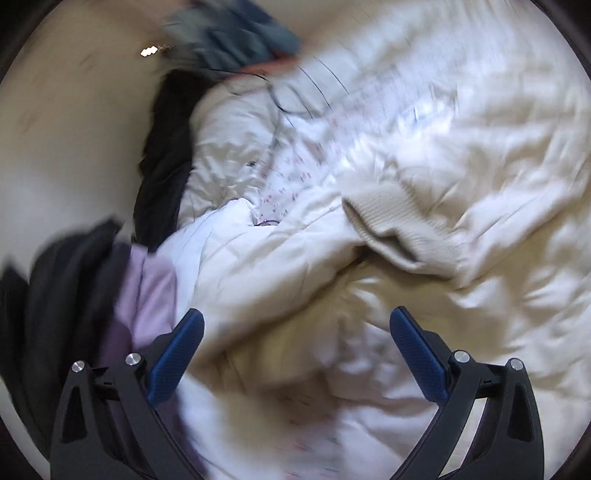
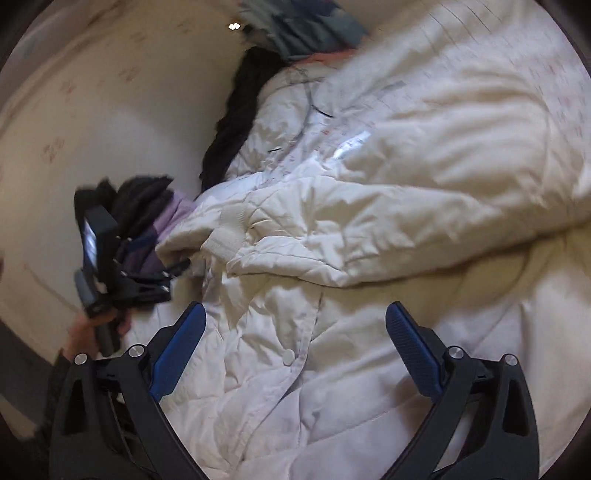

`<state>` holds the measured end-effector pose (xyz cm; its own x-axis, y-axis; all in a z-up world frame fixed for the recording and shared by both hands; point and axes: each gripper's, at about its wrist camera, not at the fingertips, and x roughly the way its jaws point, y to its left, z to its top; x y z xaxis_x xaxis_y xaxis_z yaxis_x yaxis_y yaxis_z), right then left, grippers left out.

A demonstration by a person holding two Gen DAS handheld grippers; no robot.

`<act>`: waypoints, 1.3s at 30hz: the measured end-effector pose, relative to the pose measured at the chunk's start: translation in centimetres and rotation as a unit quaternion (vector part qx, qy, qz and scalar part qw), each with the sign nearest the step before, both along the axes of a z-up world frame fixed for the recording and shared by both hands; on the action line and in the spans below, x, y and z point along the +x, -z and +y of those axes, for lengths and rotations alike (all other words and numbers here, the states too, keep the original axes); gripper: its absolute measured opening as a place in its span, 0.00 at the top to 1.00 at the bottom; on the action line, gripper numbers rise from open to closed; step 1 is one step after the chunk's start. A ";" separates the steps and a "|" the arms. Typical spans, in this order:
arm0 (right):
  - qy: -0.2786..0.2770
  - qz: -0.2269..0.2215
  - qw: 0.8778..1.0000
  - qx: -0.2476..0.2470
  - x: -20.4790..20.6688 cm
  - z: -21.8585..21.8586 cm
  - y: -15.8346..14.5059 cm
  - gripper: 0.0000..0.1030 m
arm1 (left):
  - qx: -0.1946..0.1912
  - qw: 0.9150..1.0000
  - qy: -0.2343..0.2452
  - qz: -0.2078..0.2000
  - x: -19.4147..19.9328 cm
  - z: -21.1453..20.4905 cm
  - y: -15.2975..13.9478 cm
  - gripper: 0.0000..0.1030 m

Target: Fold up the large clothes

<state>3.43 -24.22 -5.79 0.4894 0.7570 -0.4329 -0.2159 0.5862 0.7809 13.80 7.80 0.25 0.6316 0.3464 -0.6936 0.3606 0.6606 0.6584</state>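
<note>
Between the spread blue pads of the right gripper (image 2: 295, 332) lies the front of a cream quilted coat (image 2: 332, 229), its snap button (image 2: 287, 356) just ahead of the left pad; the jaws stand wide with nothing in them and nothing pressing on either pad. Just beyond, a sleeve (image 2: 369, 236) of the coat lies folded across the body, its ribbed cuff (image 2: 225, 236) pointing left. To the left of this gripper, the left gripper (image 2: 177, 269) reaches in at the coat's near edge, a hand (image 2: 92, 332) around its grip.

Seen along its own fingers, the left gripper (image 1: 295, 339) is also wide open and empty, hovering over rumpled cream fabric. Ahead and slightly right of it sits a ribbed cuff (image 1: 395, 229), open toward the gripper. Beside its left finger lies a pile of lilac cloth (image 1: 147, 295) and dark clothing (image 1: 55, 280), touching the coat's edge.

Left of both grippers the pale bed sheet (image 2: 110, 110) is bare, giving open room on that side; to the right the coat fills the view to the frame's edge. Farther off, a black garment (image 2: 236, 122) runs along the coat's far-left edge, and beyond it lies a blurred grey-blue bundle (image 2: 303, 26).
</note>
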 end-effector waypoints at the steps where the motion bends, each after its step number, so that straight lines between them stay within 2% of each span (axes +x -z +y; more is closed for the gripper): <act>1: 0.000 0.007 1.000 0.016 0.3 -0.2 0.3 0.08 | 0.020 1.000 0.002 0.007 1.0 -0.2 0.5 0.06; 3: -0.002 0.002 1.000 0.011 0.3 -0.2 0.1 0.08 | 0.048 0.998 -0.013 0.024 3.7 -0.1 1.7 0.06; 6: -0.007 0.003 1.000 0.016 0.4 -0.1 0.1 0.08 | 0.041 0.997 -0.019 0.063 6.3 -0.9 3.4 0.06; 9: -0.008 0.017 1.000 0.024 1.0 0.2 0.9 0.08 | 0.040 0.997 -0.016 0.066 7.0 -1.9 4.7 0.09; 11: -0.005 0.026 0.999 0.033 1.4 0.3 1.3 0.08 | -0.007 0.997 -0.025 0.067 7.5 -1.6 4.5 0.34; 12: -0.004 0.028 0.999 0.037 1.6 0.4 1.5 0.08 | -0.023 0.996 -0.047 0.067 8.1 -1.0 4.5 0.57; 15: -0.001 0.030 0.998 0.050 1.6 0.2 1.4 0.08 | -0.116 0.985 -0.117 0.054 9.5 2.7 3.0 0.77; 16: -0.003 0.031 0.998 0.053 1.5 0.2 1.4 0.08 | -0.158 0.977 -0.132 0.051 9.6 3.6 2.2 0.79; 18: -0.003 0.033 0.998 0.056 1.4 0.3 1.4 0.08 | -0.251 0.954 -0.160 0.037 9.5 6.0 -0.1 0.81; 20: -0.005 0.033 0.998 0.055 1.4 0.4 1.3 0.08 | -0.338 0.924 -0.176 0.010 9.0 8.2 -2.8 0.81; 21: -0.006 0.033 0.998 0.056 1.3 0.5 1.2 0.08 | -0.388 0.904 -0.178 -0.005 8.5 9.4 -4.4 0.81; 22: -0.005 0.033 0.998 0.058 1.3 0.4 1.2 0.08 | -0.425 0.888 -0.176 -0.018 8.1 10.0 -5.7 0.82; 23: -0.005 0.033 0.998 0.059 1.4 0.5 1.1 0.08 | -0.460 0.872 -0.166 -0.030 7.6 10.4 -7.1 0.82; 26: -0.003 0.033 0.996 0.082 1.5 0.0 1.1 0.08 | -0.520 0.844 -0.120 -0.051 6.0 9.3 -10.0 0.82; 27: -0.005 0.034 0.994 0.101 1.6 -0.2 1.2 0.08 | -0.528 0.843 -0.097 -0.048 5.1 8.0 -10.3 0.82; 29: -0.009 0.035 0.989 0.142 1.9 -0.6 1.3 0.07 | -0.531 0.845 -0.056 -0.036 3.3 4.8 -9.7 0.82; 32: -0.029 0.040 0.972 0.229 2.5 -1.0 1.7 0.07 | -0.537 0.844 -0.001 -0.012 0.3 -0.6 -7.1 0.82; 34: -0.041 0.048 0.959 0.278 3.0 -1.0 2.1 0.07 | -0.532 0.846 0.025 -0.003 -1.4 -3.9 -5.2 0.82; 37: -0.046 0.057 0.946 0.316 3.9 -0.9 2.7 0.07 | -0.517 0.855 0.052 0.003 -3.6 -8.0 -2.3 0.82; 39: -0.050 0.066 0.937 0.339 4.6 -0.8 3.2 0.07 | -0.519 0.852 0.067 0.006 -4.2 -9.9 -1.1 0.82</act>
<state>8.01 -25.05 -9.00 0.3777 0.9191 0.1122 -0.1186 -0.0722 0.9903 9.56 -2.08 1.30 0.6072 -0.5328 -0.5894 0.4817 0.8368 -0.2601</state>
